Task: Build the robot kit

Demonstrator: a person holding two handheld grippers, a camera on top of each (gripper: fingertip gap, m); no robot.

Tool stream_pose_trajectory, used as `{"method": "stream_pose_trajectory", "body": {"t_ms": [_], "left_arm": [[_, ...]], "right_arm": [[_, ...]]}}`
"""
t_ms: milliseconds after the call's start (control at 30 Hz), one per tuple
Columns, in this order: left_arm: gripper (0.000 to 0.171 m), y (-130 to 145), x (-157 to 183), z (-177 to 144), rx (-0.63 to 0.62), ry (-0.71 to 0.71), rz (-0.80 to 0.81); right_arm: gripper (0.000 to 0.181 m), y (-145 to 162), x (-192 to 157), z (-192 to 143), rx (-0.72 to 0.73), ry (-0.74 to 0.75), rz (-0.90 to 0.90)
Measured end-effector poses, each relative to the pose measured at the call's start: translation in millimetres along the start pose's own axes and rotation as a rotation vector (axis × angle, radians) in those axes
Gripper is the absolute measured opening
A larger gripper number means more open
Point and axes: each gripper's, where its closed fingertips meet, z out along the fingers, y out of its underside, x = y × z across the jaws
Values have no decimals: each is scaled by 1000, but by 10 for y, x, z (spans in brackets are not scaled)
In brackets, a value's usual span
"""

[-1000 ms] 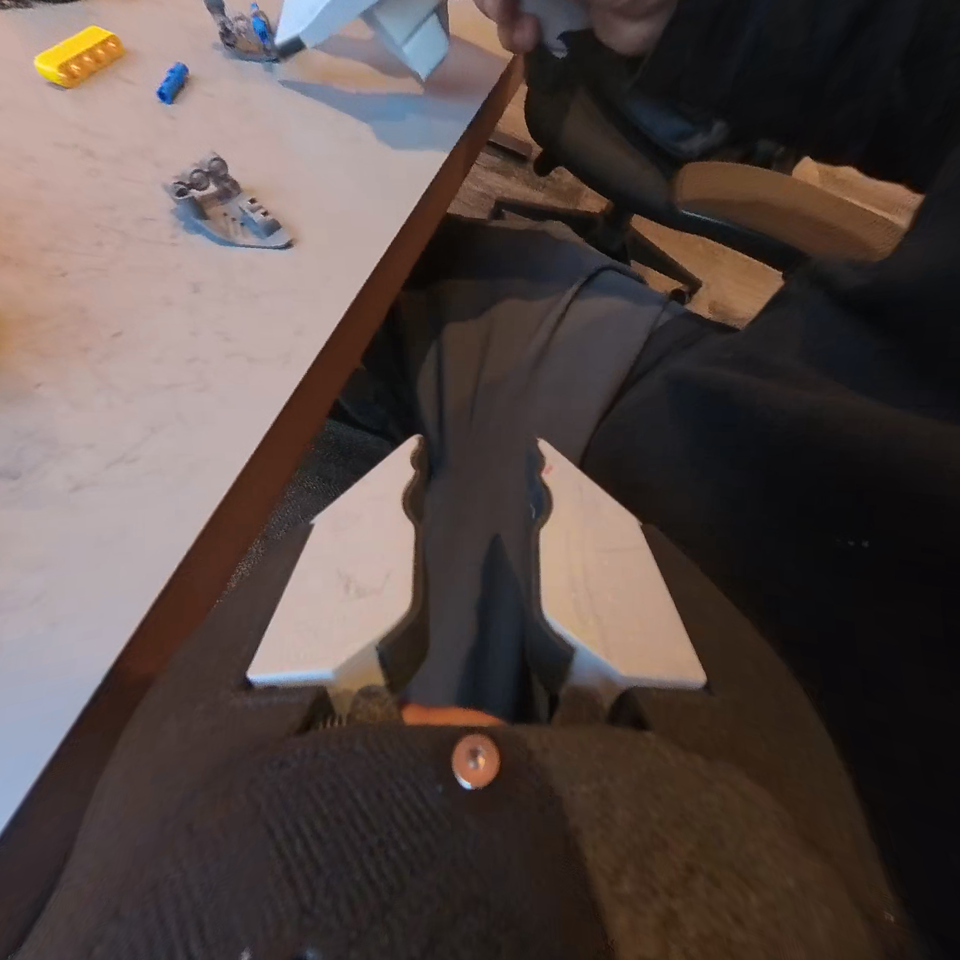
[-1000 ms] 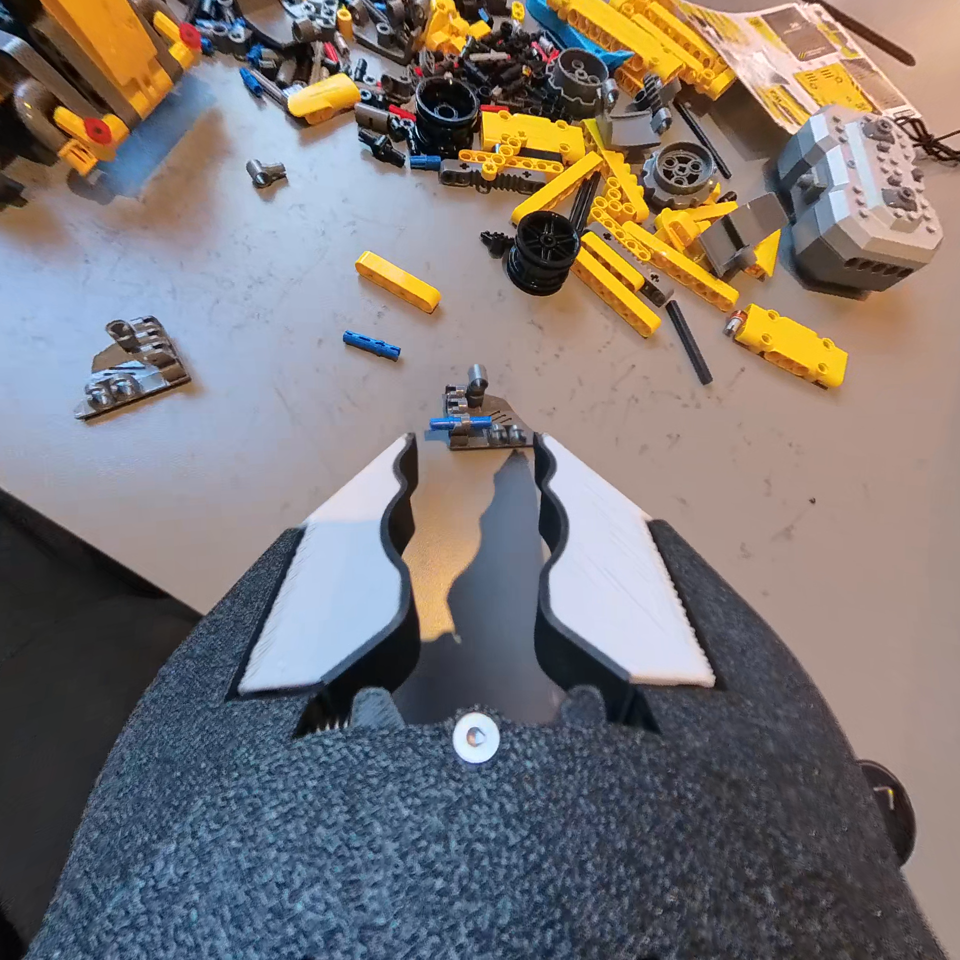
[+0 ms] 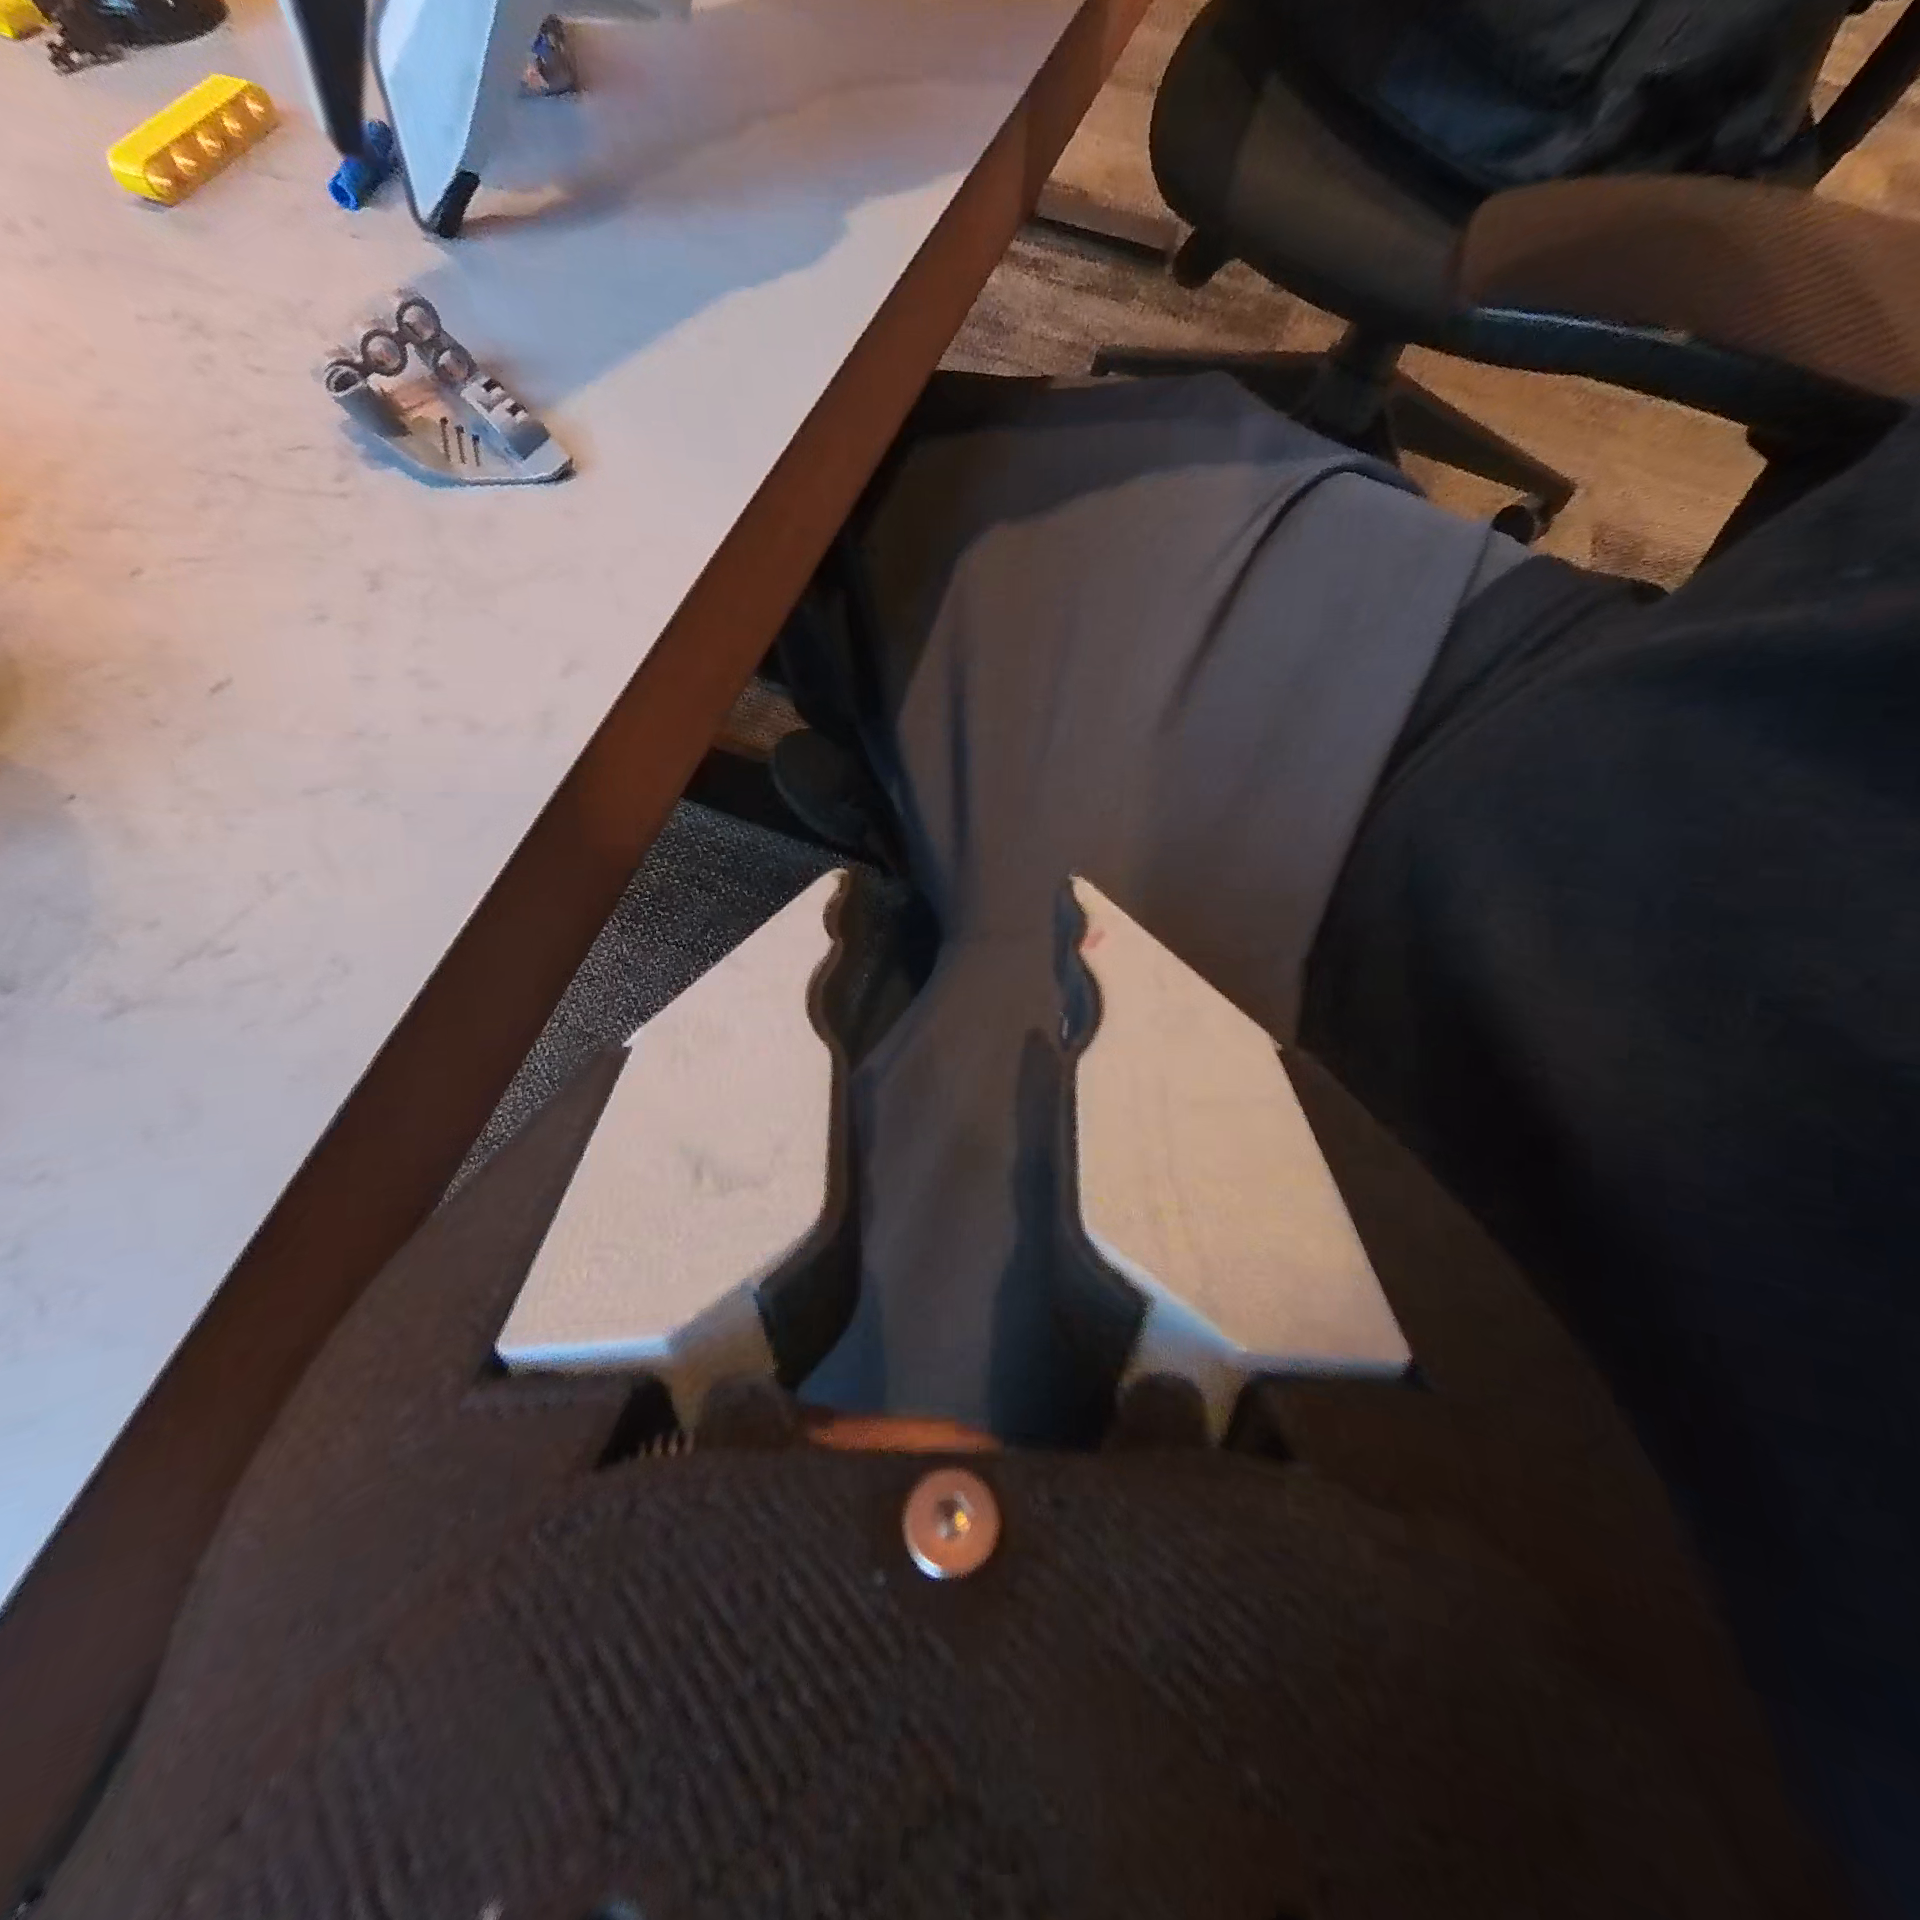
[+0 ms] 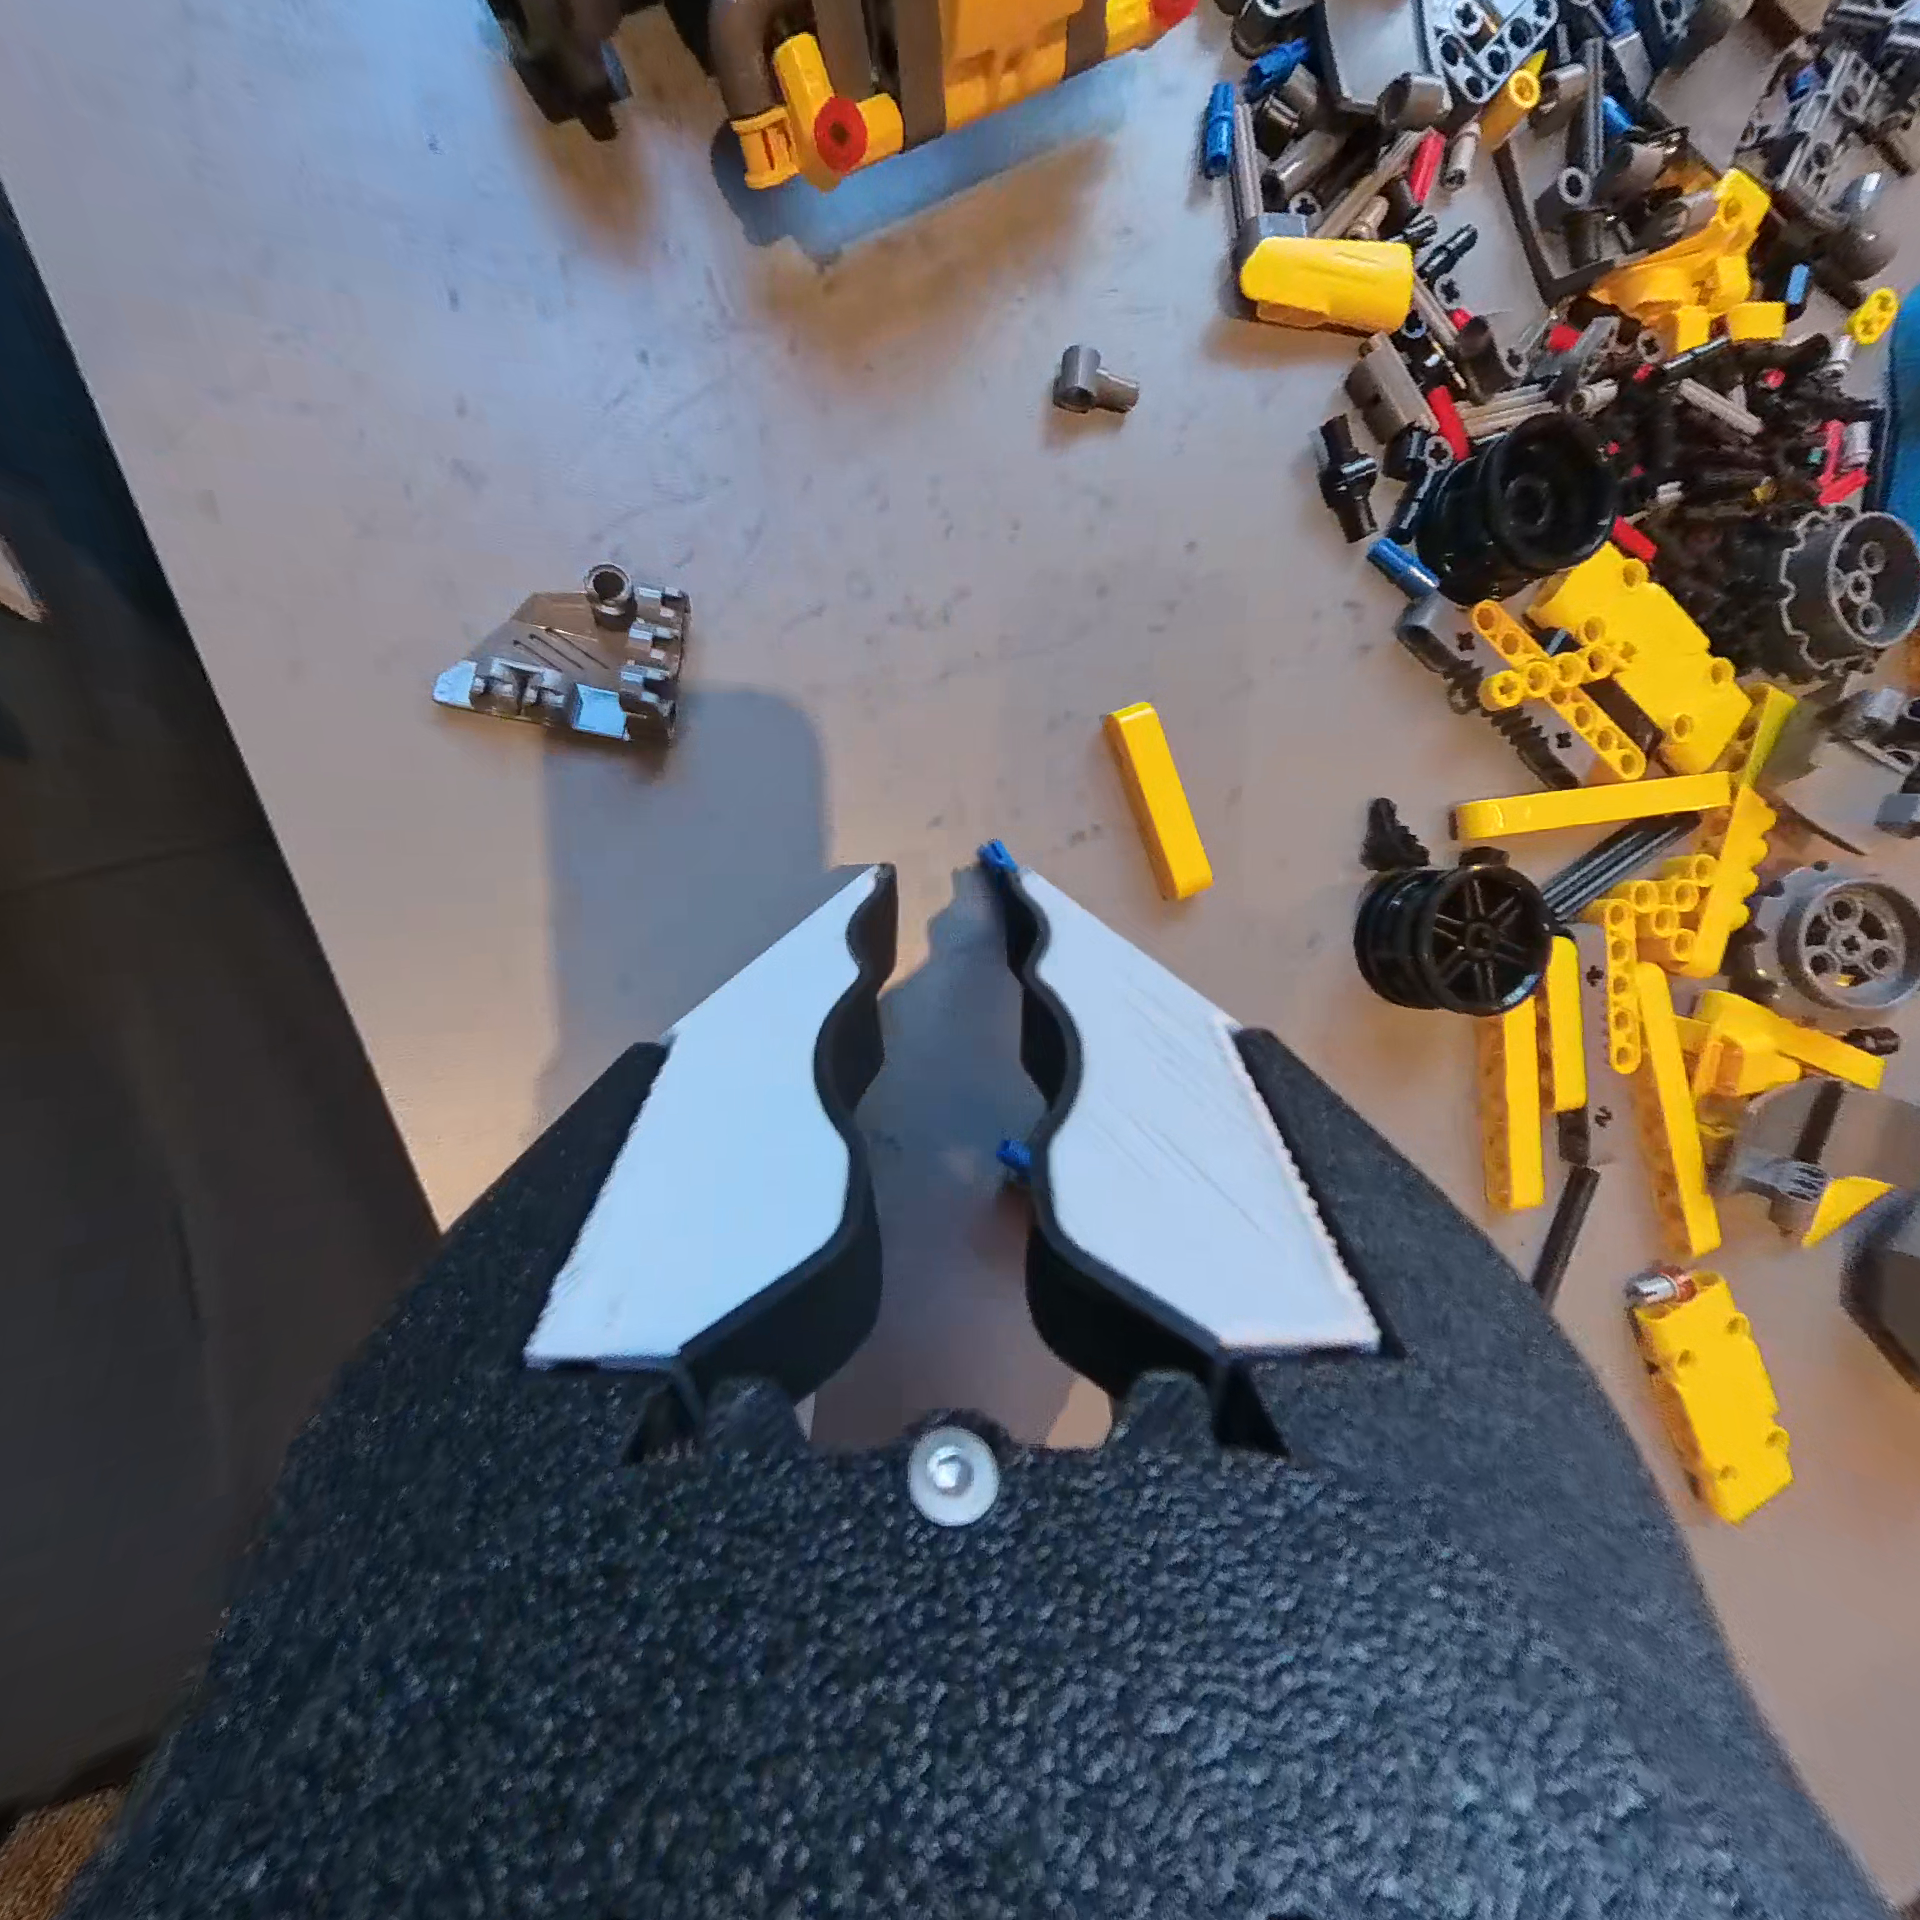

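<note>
left gripper [image 3: 951, 894] fingers apart, empty, over a lap off the table [image 3: 260, 727] | right gripper [image 4: 940, 868] fingers parted over table, blue pin [image 4: 994, 854] at right fingertip (grip unclear) | beyond: yellow beam [image 4: 1156, 800], grey panel [image 4: 577, 657]

Bare counter [image 4: 416, 343] lies open at left, broken only by a grey panel piece [image 4: 577, 665]. A yellow beam [image 4: 1156, 800] lies just right of the right tool [image 4: 940, 888]. A dense brick pile [image 4: 1621, 644] blocks the right; a yellow model [image 4: 935, 73] blocks the far edge.
</note>
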Motion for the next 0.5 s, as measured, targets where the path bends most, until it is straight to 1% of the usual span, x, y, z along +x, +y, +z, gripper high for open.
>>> {"method": "stream_pose_trajectory", "body": {"t_ms": [33, 100, 133, 267, 367, 400, 500], "left_arm": [[36, 1, -2, -6, 2, 1, 0], [36, 10, -1, -15, 0, 3, 1], [36, 18, 4, -20, -3, 4, 4], [36, 47, 16, -54, -18, -5, 20], [35, 58, 28, -71, -24, -4, 19], [36, 54, 33, -76, -23, -1, 15], [35, 33, 43, -95, -15, 4, 6]], "right_arm": [[24, 0, 16, -4, 3, 23, 3], [42, 4, 65, -33, 7, 84, 16], [46, -12, 34, -56, 15, 85, 31], [46, -184, -198, -164, 108, 66, 82], [47, -223, -308, -176, 129, 86, 100], [50, -235, -324, -176, 138, 97, 120], [51, -413, -452, -196, 236, 81, 207]]}}
